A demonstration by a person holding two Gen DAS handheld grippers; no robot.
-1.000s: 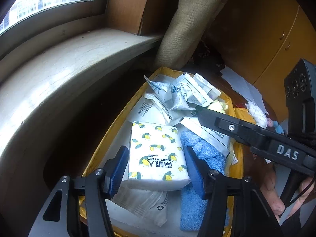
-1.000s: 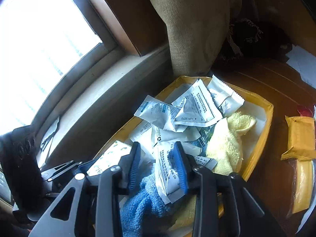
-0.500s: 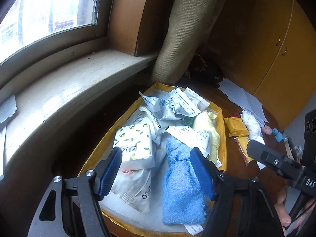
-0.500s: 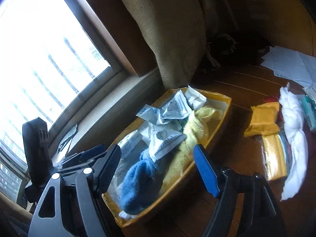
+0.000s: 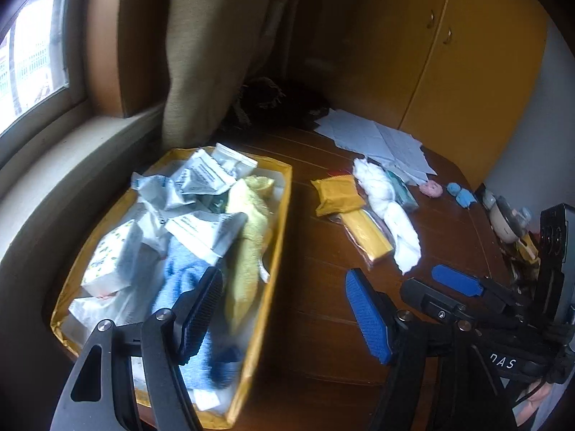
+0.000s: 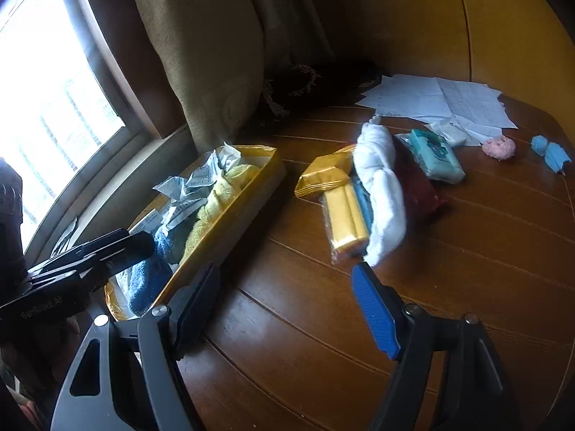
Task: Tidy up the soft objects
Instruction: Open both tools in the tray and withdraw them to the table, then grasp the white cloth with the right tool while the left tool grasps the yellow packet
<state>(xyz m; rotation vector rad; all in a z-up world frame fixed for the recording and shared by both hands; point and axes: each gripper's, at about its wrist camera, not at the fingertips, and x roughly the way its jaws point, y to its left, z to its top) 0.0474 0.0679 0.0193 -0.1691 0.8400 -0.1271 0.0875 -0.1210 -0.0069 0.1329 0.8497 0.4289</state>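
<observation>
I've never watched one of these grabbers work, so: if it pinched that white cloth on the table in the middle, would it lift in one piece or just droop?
The white cloth looks twisted and lumpy, so it would probably sag at both ends. It seems fluffy, so likely light, and unlikely to slip.

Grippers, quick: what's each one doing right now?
Left gripper: open, holding nothing, over the tray edge.
Right gripper: open, holding nothing, above the table.
</observation>
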